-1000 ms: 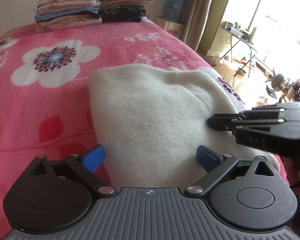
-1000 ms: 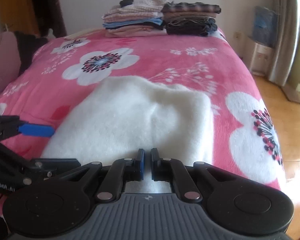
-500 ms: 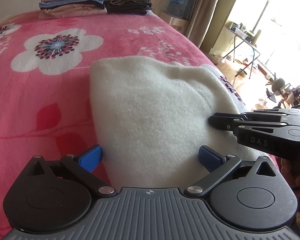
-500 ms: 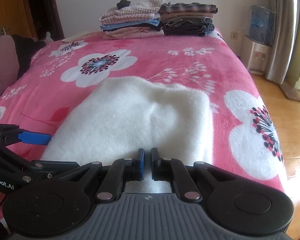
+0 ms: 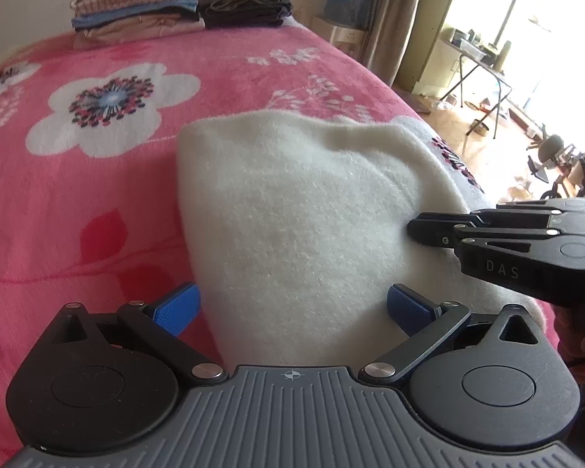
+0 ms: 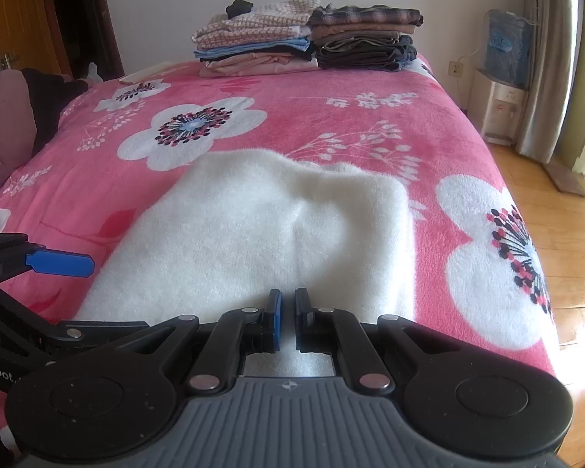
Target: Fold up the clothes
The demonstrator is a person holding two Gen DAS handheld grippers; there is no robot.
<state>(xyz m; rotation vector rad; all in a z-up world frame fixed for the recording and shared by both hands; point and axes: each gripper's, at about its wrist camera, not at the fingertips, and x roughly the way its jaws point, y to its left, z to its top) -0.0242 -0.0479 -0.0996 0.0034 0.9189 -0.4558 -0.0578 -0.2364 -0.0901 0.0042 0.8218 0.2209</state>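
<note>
A folded white fleece garment [image 5: 292,202] lies flat on the pink flowered bedspread [image 5: 78,202]. My left gripper [image 5: 292,308] is open wide and straddles the garment's near edge; its blue pads touch nothing. One of its blue fingers [image 6: 58,264] shows at the left of the right wrist view. My right gripper [image 6: 287,319] is shut and sits low over the garment's [image 6: 273,226] near edge. I see no cloth pinched between its pads. In the left wrist view the right gripper [image 5: 413,228] reaches in from the right, its tips over the garment's right side.
Two stacks of folded clothes [image 6: 308,39] stand at the far end of the bed. The bed's right edge [image 6: 526,273] drops to a wooden floor. A water dispenser [image 6: 503,78] and curtains stand by the wall. Dark clothing [image 6: 39,93] lies at the far left.
</note>
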